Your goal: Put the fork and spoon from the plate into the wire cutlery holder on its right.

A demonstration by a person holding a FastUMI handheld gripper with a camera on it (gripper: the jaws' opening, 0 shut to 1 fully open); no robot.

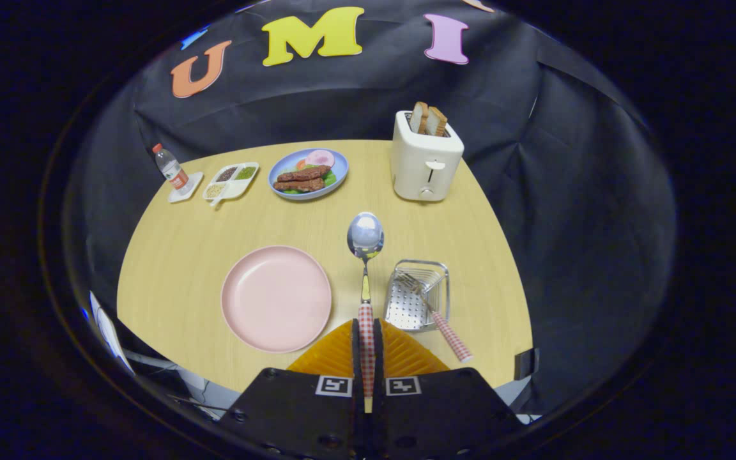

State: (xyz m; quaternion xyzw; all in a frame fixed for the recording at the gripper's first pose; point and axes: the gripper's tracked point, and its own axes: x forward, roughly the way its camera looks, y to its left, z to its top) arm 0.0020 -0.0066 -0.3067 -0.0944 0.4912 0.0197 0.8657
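- While the spoon [365,255] is pinched by its checked handle between the two jaws, which press on it from either side, its bowl points straight ahead, raised above the counter [176,255] between the pink plate [276,298] and the wire cutlery holder [416,294].
- Since the gripper [366,345] grips low on the handle, most of the spoon sticks out in front; I judge it could swing or slip if the wrist turns fast, so a slow move is best.
- The fork [435,310] already sits in the holder, tines down, its checked handle leaning out over the near rim toward the gripper.
- The plate lies bare, so the spoon looks like the last piece to place.
- To finish well, carry the spoon to the right, tip its bowl down over the holder's open top, and aim for the free space beside the fork's tines.
- Keep clear of the fork's jutting handle; a knock there could tip the light holder or lever the fork out.
- Let go only once the bowl is inside the wire wall.
- Farther off stand a toaster [425,163] with bread, a blue plate of food [308,174], a divided dish [232,179] and a small bottle [170,167], all well apart from the path.
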